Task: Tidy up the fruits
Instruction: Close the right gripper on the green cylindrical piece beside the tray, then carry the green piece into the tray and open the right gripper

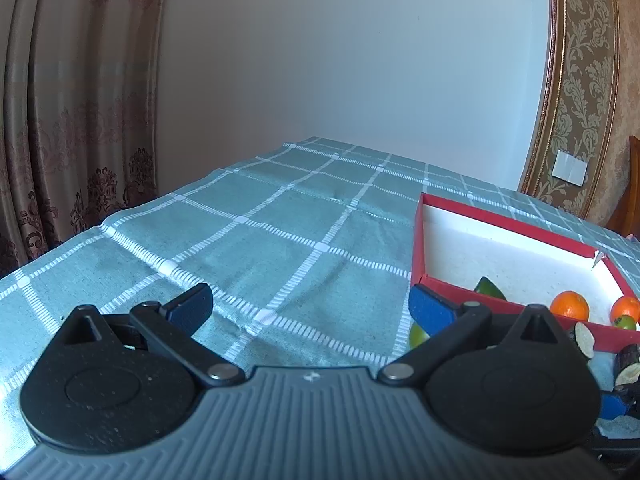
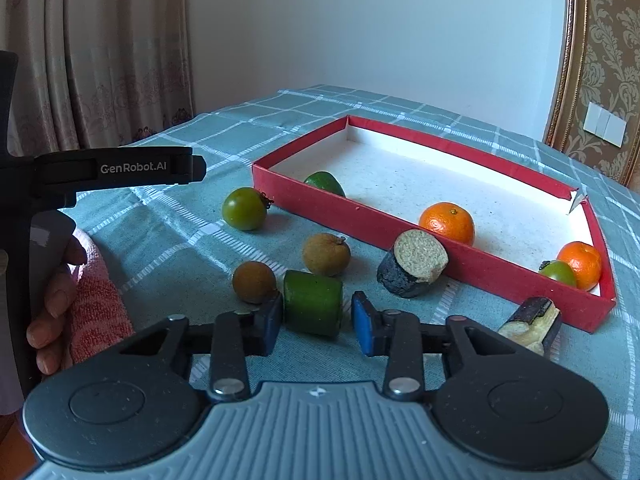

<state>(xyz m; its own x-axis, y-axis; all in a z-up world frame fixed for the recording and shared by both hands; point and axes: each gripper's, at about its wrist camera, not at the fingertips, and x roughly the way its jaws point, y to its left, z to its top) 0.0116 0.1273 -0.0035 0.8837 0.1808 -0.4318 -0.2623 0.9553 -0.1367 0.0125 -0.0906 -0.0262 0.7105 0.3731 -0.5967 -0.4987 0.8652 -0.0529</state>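
So far four fruits are lying in the red box (image 2: 400,216), at the frame's right, while six wait on the worktop (image 2: 160,220). Centrally, the right hand-held gripper (image 2: 316,322) is clamping the green chunk (image 2: 313,303); the left hand-held gripper (image 1: 310,306) is hanging released.

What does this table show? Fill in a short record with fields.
Container: red cardboard box, open top
Inside box: two oranges, two green fruits
On checked tablecloth: round green fruit, two brown round fruits, two dark-skinned cut pieces
Right gripper: jaws closed on green cylindrical chunk
Left gripper: jaws open, empty
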